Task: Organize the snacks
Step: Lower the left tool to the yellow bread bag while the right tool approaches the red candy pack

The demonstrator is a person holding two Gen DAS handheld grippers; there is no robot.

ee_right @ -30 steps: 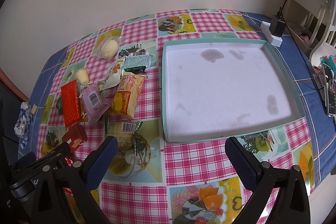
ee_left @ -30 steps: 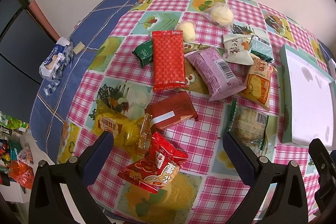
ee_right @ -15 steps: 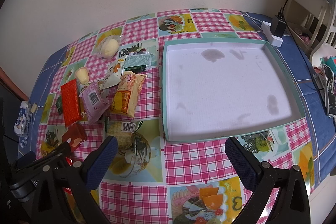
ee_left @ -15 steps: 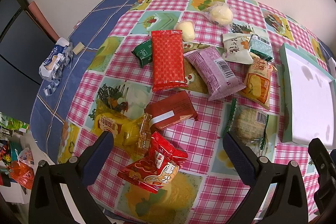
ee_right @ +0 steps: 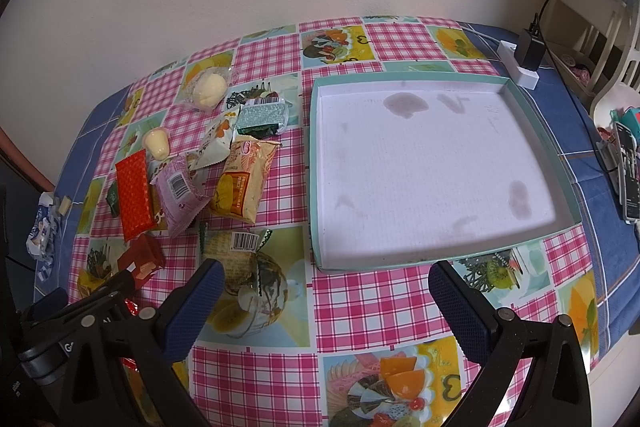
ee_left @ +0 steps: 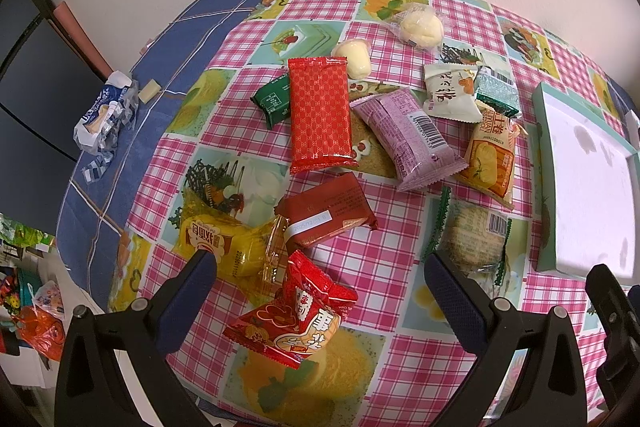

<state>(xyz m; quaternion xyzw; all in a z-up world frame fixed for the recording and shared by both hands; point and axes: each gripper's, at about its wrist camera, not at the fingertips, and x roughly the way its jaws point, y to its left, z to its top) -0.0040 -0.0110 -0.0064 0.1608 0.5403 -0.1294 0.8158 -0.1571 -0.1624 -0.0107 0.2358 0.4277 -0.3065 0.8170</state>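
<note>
Twelve wrapped snacks [ee_left: 319, 117], one teal tray [ee_right: 536, 135], one crumpled blue-white wrapper [ee_left: 105, 115], two tools [ee_left: 320, 287].

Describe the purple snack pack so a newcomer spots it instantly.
Left of the teal tray, in the snack pile on the checkered cloth, the purple pack lies between the long red pack and the orange pack. It's the only purple wrapper, barcode up.

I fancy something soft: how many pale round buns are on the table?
2. The larger bun lies near the far edge; the smaller bun sits beside the long red packet's far end. None seems hidden.
</note>
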